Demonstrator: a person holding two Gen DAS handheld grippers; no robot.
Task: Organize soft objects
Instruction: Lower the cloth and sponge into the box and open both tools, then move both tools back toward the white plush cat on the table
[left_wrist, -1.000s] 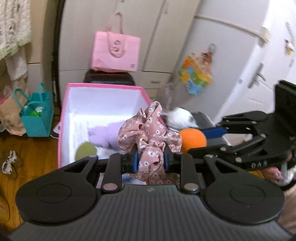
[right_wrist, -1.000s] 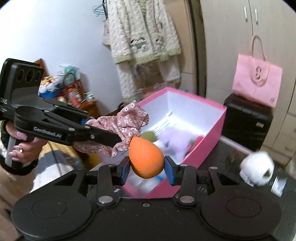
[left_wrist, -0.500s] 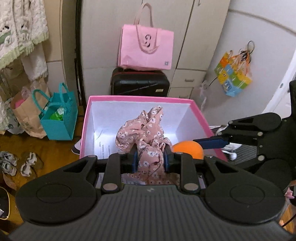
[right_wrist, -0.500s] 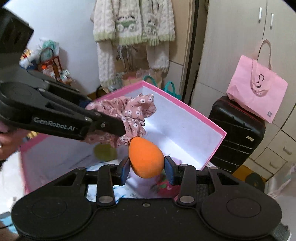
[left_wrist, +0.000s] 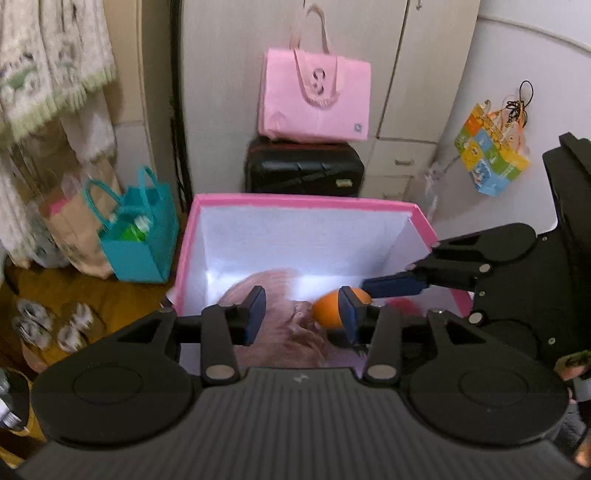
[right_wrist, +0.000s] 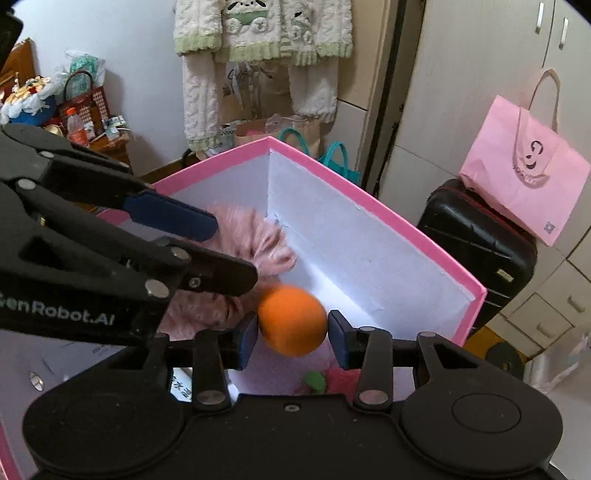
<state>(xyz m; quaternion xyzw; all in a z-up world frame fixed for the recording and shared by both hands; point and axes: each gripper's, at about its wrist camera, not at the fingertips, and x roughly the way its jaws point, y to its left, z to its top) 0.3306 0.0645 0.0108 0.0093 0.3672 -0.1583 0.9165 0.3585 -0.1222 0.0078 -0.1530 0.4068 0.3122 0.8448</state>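
While both grippers hang over the open pink box (left_wrist: 306, 202), the drop seems to be under way, so this pair of soft things is nearly put away. The left gripper (left_wrist: 297, 312) has its jaws opening; the pink floral cloth (left_wrist: 284, 332) lies blurred in the gap between them, and neither pad presses on it. The right gripper (right_wrist: 291, 330) is opening too: the orange soft ball (right_wrist: 291, 320) sits between its pads with a slight gap on each side, its edge smeared by motion, so I judge it released and falling.

Inside the box, toward its near end, lie a pale purple plush (right_wrist: 258, 376), something red (right_wrist: 340, 380) and a small green piece (right_wrist: 314, 380), so earlier items appear stored already. Whether more soft things wait outside the box cannot be told from these views.

The cloth is a crumpled, loose bundle, pale pink with small flowers, slack enough to sink into a heap. The ball is smooth, matte and egg-like, bright orange, apparently light foam. It lies just right of the cloth.
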